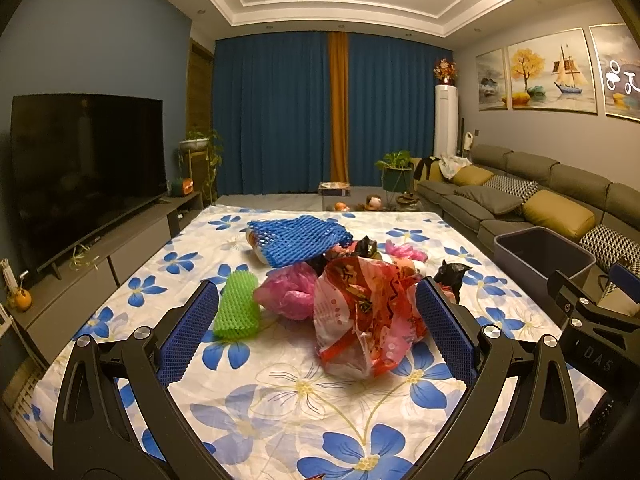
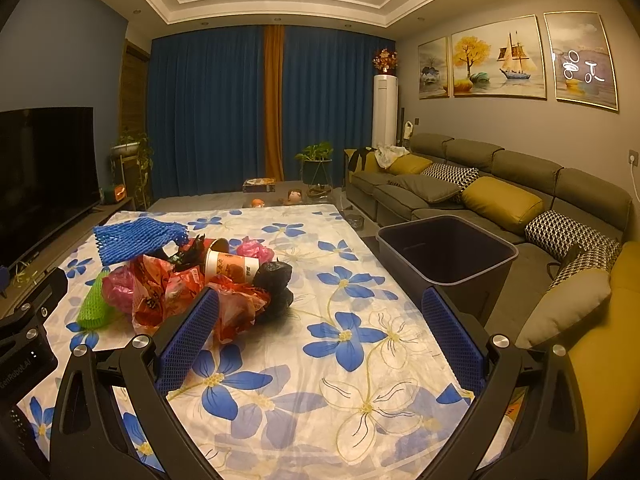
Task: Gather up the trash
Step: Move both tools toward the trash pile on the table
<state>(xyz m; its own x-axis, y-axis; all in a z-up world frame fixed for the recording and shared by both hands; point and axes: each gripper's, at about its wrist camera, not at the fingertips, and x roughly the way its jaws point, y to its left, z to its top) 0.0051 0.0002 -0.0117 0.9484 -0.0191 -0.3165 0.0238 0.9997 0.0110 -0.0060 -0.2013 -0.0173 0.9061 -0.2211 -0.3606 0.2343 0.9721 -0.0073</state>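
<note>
Paper cup [image 2: 230,266] — base buried in trash

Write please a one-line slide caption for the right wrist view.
Open right tool above the floral tablecloth, trash pile at left, dark bin at right.

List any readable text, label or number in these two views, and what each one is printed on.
"DAS": on the black body of the right hand-held gripper, partly cut off.
"enRobot.AI": on the black body of the left hand-held gripper, start cut off.
Print on the red plastic bag and the paper cup: too crumpled or blurred to read.
</note>
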